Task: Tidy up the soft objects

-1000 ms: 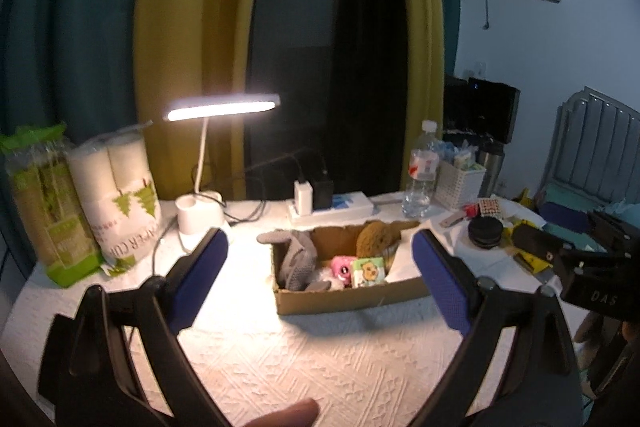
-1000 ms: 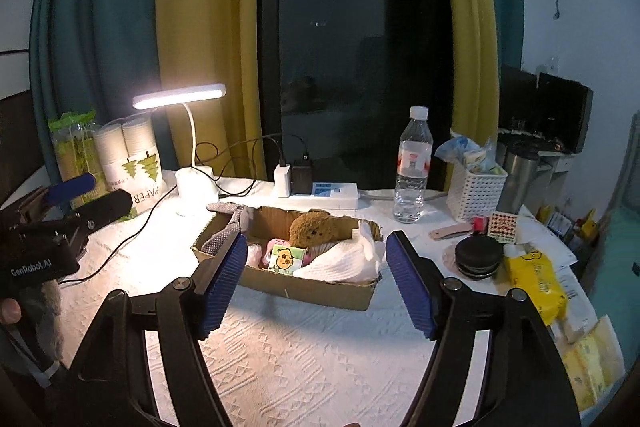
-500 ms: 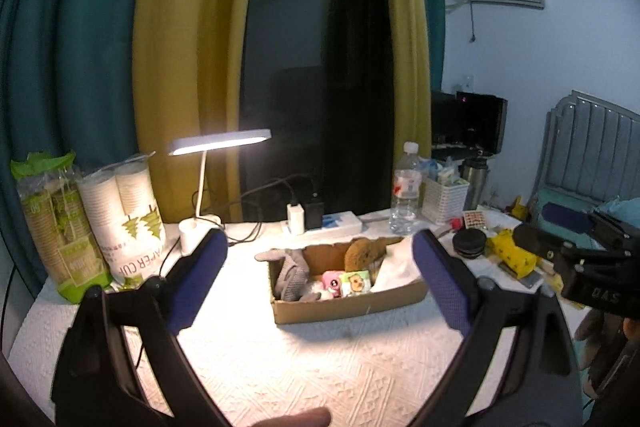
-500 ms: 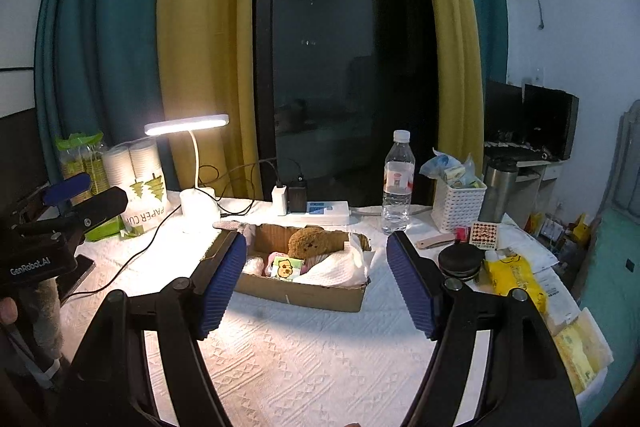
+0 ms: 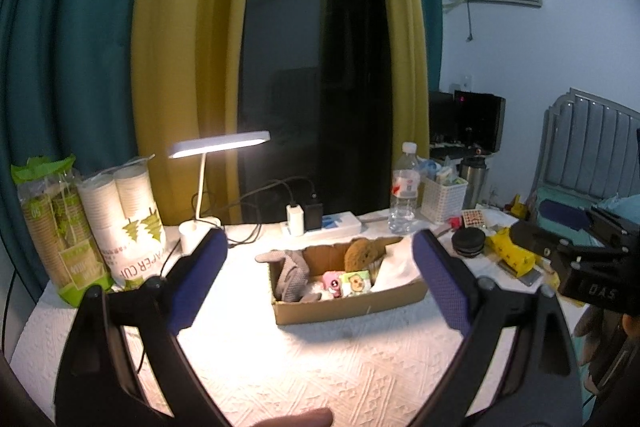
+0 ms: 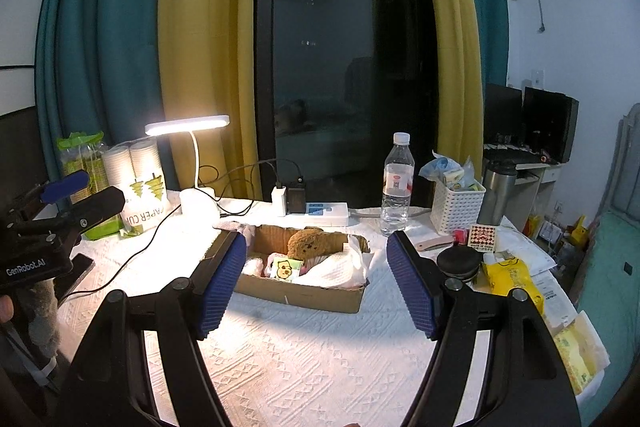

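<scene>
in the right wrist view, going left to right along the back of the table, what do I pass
Green pack → paper cups → desk lamp → power strip → water bottle → white basket → steel flask.

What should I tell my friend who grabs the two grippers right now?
Left gripper: open, empty, held back above the table.
Right gripper: open, empty, also held back.
Cardboard box sits mid-table, holding the brown plush bear, white cloth, pink toy, cartoon packet; the grey knit piece hangs over its end.
Done: soft things look gathered in the box.
Left: maybe tuck the grey piece in.
</scene>
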Available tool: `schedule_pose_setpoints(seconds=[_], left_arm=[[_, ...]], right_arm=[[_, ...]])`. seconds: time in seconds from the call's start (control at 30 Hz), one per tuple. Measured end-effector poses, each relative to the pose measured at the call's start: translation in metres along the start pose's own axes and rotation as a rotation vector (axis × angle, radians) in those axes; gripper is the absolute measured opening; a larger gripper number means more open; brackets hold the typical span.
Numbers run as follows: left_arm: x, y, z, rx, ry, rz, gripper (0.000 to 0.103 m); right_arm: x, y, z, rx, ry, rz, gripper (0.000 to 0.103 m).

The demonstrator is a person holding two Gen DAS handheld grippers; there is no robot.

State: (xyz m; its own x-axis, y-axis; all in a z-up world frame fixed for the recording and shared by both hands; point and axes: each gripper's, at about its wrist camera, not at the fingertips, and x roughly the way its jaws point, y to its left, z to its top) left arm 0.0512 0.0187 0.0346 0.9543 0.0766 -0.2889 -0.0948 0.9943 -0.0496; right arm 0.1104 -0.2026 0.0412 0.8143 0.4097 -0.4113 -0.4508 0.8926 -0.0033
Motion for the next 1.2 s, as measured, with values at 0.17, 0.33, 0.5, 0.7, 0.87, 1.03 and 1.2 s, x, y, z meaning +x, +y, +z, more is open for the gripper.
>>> schedule_pose_setpoints(seconds=[0.17, 0.33, 0.5, 0.7, 0.87, 1.03, 1.2], left_arm=[[0.0026, 0.0029, 0.0000, -0.001, 0.005, -0.001, 0.095], [0.0040, 0.0045, -0.0001, 0.000, 0.008, -0.001, 0.095], [0.0054, 0.0047, -0.0008, 0.002, 0.008, 0.000, 0.095], [0.0057, 0.0047, -0.0010, 0.002, 0.008, 0.000, 0.095], [0.0054, 0.0053, -0.0009, 0.003, 0.007, 0.001, 0.095], [0.0056, 0.0053, -0.0007, 0.001, 0.006, 0.003, 0.095], [0.0089, 0.0063, -0.0020, -0.001, 0.009, 0.010, 0.095]], right_arm=[[0.0041, 0.0002, -0.0017, -0.003, 0.005, 0.001, 0.076], [0.0057, 0.0002, -0.0039, -0.006, 0.013, 0.002, 0.076], [0.0070, 0.0008, -0.0056, -0.008, 0.017, 0.002, 0.076], [0.0072, 0.0005, -0.0053, -0.008, 0.015, 0.001, 0.076], [0.0072, 0.0004, -0.0051, -0.008, 0.015, 0.002, 0.076], [0.0073, 0.0007, -0.0051, -0.008, 0.016, 0.002, 0.076], [0.0096, 0.0006, -0.0062, -0.004, 0.022, 0.007, 0.076]])
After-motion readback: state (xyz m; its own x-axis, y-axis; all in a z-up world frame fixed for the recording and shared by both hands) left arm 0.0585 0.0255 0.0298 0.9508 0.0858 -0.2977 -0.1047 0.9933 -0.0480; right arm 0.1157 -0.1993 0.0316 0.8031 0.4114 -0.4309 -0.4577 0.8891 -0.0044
